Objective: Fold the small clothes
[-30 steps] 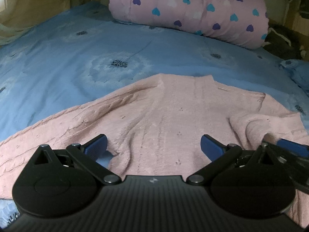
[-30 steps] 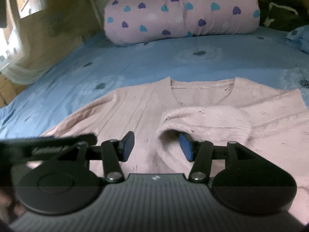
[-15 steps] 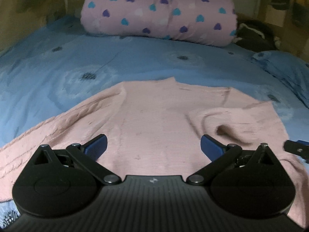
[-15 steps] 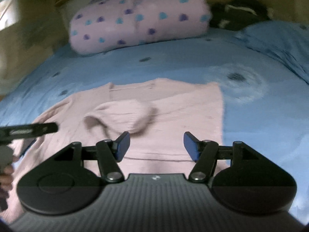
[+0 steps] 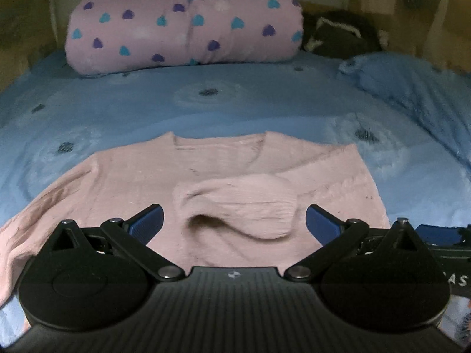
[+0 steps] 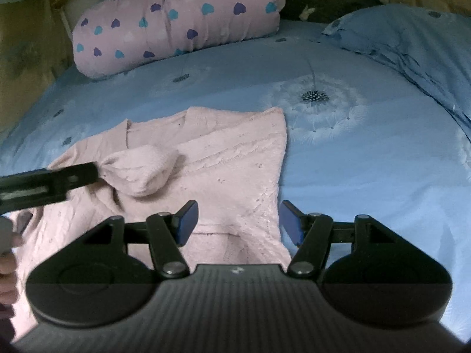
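Two grippers hover low over the near edge of a pink knit sweater (image 5: 123, 182) spread flat on a blue bedsheet (image 5: 235, 108) printed with dandelion heads. The left gripper (image 5: 234, 225) has its jaws spread wide and holds nothing; between its blue pads (image 5: 147, 223) one sees the sweater's right sleeve (image 5: 235, 203), folded across the chest so that its cuff opening faces the camera. The other sleeve runs out flat toward the left edge of that view. The neckline points away, toward the head of the bed.

The right gripper (image 6: 238, 223) is likewise parted and empty, poised above the sweater's lower right side, with one pad over the knit and the other over bare sheet just beyond the garment's straight side edge. In its view the left gripper's dark body crosses in from the left, its tip beside the folded sleeve; whether it touches the knit I cannot tell.

At the head of the bed lies a rolled pink quilt (image 5: 185, 23) dotted with blue and purple hearts, with a dark bundle (image 5: 338, 33) beside it and a blue pillow (image 6: 412, 38) to the right.
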{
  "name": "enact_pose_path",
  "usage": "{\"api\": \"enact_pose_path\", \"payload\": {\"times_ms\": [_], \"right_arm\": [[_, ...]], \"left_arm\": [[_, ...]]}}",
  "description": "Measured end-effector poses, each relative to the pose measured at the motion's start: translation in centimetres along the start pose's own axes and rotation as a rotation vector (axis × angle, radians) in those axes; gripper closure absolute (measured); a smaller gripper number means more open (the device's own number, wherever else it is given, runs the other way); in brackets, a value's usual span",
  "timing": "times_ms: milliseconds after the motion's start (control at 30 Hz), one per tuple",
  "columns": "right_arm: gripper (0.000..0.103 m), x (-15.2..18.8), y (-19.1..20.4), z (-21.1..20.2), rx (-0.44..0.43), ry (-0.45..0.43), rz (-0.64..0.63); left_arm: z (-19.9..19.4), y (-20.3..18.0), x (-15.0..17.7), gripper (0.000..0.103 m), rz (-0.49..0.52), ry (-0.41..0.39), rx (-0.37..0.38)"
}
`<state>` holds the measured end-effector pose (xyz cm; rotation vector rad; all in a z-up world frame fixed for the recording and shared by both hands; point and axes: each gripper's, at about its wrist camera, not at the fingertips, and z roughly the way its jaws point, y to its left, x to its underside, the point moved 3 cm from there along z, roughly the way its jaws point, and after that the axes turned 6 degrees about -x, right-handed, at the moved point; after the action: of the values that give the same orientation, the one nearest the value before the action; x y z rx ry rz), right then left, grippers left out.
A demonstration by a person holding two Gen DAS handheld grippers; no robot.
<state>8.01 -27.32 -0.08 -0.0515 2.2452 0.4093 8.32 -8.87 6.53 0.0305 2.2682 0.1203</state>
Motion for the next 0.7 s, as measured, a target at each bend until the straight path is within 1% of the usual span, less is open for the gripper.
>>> {"api": "enact_pose_path", "payload": {"times_ms": [167,300,367,400,433,467,500,533,600,700], "right_arm": [[0.039,-0.1,-0.9,0.1,-0.017,0.025,0.045],[0.039,-0.5,-1.7,-0.2,-0.005,0.007,0.078],[0.039,-0.6,-2.0,-0.3,-0.005,0.002,0.087],[0.039,-0.7,-2.1,-0.3,-0.006,0.000,0.091],[0.039,-0.8,-2.1,-0.4,-0.006,-0.002,0.095],[0.039,-0.9,-2.2,-0.4,-0.006,-0.003,0.098],[0.039,-0.9,-2.2,-0.4,-0.007,-0.004,0.100],[0.039,-0.9,-2.2,-0.4,-0.009,-0.003,0.101],[0.039,-0.9,-2.2,-0.3,-0.012,-0.002,0.101],[0.039,-0.8,-2.2,-0.2,-0.017,0.001,0.092]], "left_arm": [[2.4,-2.9,0.2,0.000,0.064,0.015,-0.036],[3.8,-4.5,0.5,0.001,0.141,-0.017,-0.070],[4.4,-4.8,0.5,0.010,0.173,-0.041,-0.095],[4.7,-4.9,0.6,0.026,0.186,-0.047,-0.103],[5.0,-4.9,0.6,0.044,0.193,-0.037,-0.102],[5.3,-4.7,0.6,0.054,0.188,-0.019,-0.086],[5.4,-4.2,0.6,0.071,0.161,-0.006,-0.057],[5.3,-3.7,0.5,0.079,0.137,-0.002,-0.040],[4.7,-2.6,0.2,0.087,0.102,-0.019,-0.033],[3.3,-0.2,-0.3,0.088,0.067,-0.066,-0.053]]}}
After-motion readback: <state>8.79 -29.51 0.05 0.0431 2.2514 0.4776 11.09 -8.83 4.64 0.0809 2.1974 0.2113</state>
